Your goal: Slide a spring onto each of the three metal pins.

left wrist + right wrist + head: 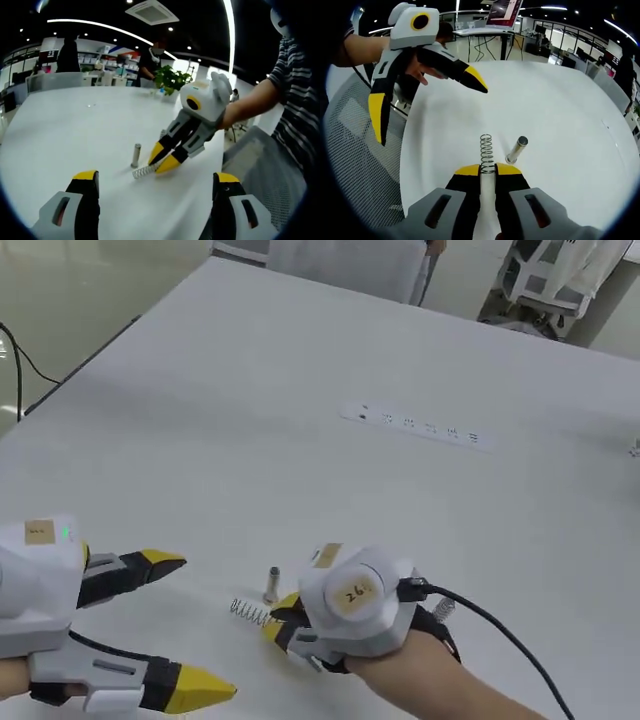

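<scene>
White tabletop spreads across the head view, and a white power strip lies well beyond the work.

At the near left, the left gripper is held with its yellow-tipped jaws spread wide and nothing between them. In the right gripper view it sits out past the table's edge, above a mesh chair seat, well apart from the parts.

To its right, between the two tools, lies the spring. The coil stretches leftward from the right gripper's tips toward the left gripper's wide gap but does not reach it. I cannot tell whether its free end rests on the table or sits just above it.

Just beyond the spring stands one metal pin, upright on the table and near the coil without touching it. In the right gripper view the pin is just right of the spring. In the left gripper view it stands just left of the clamped tips, with the coil lying in front of it.

Next comes the right gripper, tilted down at the table with its jaws drawn together and pinching the near end of the spring. The rest of the coil pokes out straight ahead of the tips. A black cable trails from its body toward the lower right.
</scene>
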`<state>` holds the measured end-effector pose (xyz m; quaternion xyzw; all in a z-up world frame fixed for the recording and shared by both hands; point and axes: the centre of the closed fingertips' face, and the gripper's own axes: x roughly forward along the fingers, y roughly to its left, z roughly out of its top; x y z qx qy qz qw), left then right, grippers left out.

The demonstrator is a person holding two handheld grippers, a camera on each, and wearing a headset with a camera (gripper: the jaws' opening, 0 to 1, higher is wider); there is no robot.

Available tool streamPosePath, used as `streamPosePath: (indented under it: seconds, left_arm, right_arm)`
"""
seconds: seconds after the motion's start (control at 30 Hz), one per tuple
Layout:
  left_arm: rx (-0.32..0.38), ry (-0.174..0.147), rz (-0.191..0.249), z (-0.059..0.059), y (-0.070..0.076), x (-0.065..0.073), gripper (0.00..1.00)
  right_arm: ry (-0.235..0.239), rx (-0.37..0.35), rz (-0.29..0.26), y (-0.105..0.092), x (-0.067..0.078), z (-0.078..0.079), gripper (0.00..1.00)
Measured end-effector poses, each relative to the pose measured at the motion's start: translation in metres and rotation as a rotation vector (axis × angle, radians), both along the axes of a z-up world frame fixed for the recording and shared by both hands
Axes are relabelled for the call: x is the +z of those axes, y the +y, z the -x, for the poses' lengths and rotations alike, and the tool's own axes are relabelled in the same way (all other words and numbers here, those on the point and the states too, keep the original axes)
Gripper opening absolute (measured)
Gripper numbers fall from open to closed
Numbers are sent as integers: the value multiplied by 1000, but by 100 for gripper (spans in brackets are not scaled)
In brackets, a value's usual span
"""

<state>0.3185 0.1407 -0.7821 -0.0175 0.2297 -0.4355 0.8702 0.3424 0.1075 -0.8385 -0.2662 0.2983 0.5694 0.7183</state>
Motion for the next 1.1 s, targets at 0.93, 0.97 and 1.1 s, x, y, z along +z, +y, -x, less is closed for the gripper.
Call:
streamPosePath:
  seconds: [0.93, 0.97, 1.1]
  left_arm:
    - [-99, -2, 19, 5, -29, 2, 77]
    - [-105, -2, 19, 5, -30, 2, 76]
    - [-124, 0, 14, 8, -32, 1, 72]
  right_arm:
    - [-45, 109, -45, -62, 39, 19, 7]
    - [-53, 116, -42, -64, 39, 20, 7]
    - [-64, 138, -36, -71, 42, 23, 7]
